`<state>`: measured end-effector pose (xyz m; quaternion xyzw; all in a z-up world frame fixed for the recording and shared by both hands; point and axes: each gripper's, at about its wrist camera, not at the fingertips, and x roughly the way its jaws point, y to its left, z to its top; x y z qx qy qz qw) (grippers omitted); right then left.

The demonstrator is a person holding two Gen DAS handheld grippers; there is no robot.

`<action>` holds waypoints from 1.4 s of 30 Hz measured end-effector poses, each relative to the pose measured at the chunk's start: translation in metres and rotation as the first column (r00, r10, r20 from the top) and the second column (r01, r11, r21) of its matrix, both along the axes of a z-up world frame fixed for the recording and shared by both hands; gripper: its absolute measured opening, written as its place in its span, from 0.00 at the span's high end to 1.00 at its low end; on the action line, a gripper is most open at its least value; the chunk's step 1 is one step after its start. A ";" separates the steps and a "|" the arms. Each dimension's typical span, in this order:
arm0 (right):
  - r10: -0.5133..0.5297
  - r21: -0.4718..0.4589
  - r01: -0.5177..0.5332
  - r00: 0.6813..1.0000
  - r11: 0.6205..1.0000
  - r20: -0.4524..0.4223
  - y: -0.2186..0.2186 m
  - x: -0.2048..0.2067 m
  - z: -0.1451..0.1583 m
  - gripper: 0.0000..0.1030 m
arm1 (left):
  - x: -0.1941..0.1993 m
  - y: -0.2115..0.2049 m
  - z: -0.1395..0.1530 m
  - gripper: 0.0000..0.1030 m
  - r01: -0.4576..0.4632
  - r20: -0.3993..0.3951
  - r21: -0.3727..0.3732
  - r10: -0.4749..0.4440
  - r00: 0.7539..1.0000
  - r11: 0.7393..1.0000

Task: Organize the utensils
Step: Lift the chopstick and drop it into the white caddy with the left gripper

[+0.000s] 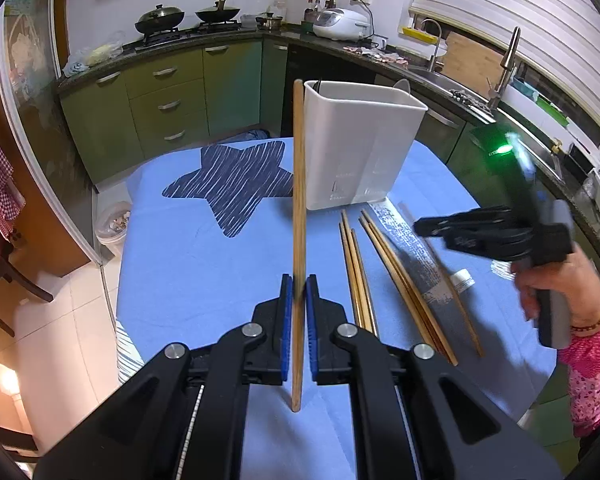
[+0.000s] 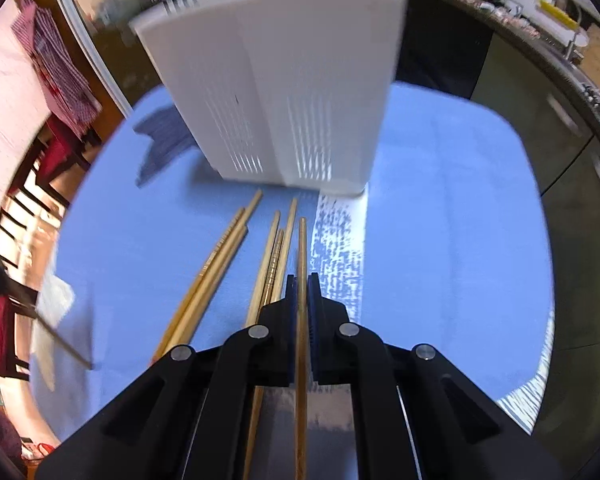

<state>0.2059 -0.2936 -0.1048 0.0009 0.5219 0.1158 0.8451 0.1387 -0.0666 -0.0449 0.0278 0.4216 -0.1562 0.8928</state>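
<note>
**Both grippers pinching a chopstick each, holder waiting at the far end**

Nearest the left wrist camera, the left gripper is pressing its blue pads together on a single wooden chopstick, which is standing nearly upright between them, its top end reaching level with the rim of the holder. In the right wrist view, the right gripper is likewise clamping a second chopstick between its pads, this one pointing forward toward the holder.

Just past the grippers, the loose chopsticks are lying in two rough bundles on the blue tablecloth, beside a grey printed strip. To the right, a hand in a pink sleeve is gripping the right gripper's handle.

Farther on, the white plastic utensil holder is standing upright on the cloth, next to a dark blue star pattern. Behind it, green kitchen cabinets are lining the wall.
</note>
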 end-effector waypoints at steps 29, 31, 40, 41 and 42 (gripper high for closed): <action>-0.076 0.182 -0.008 0.890 0.983 0.450 -0.063 -0.132 0.170 0.94 | 0.015 -0.031 0.098 0.93 0.082 0.158 -0.056 -0.072 0.985 0.995; -0.074 0.178 -0.009 0.886 0.984 0.457 -0.063 -0.130 0.178 0.94 | 0.029 -0.038 0.114 0.93 0.091 0.185 -0.071 -0.077 0.980 0.993; -0.074 0.181 -0.010 0.890 0.983 0.450 -0.068 -0.125 0.184 0.94 | 0.092 -0.072 0.158 0.93 0.070 0.310 -0.098 -0.036 0.950 0.993; -0.075 0.182 -0.009 0.891 0.983 0.447 -0.069 -0.125 0.183 0.94 | 0.097 -0.074 0.157 0.93 0.066 0.312 -0.098 -0.033 0.949 0.993; -0.077 0.183 -0.006 0.892 0.983 0.445 -0.070 -0.125 0.182 0.94 | 0.107 -0.078 0.154 0.93 0.054 0.322 -0.098 -0.019 0.947 0.994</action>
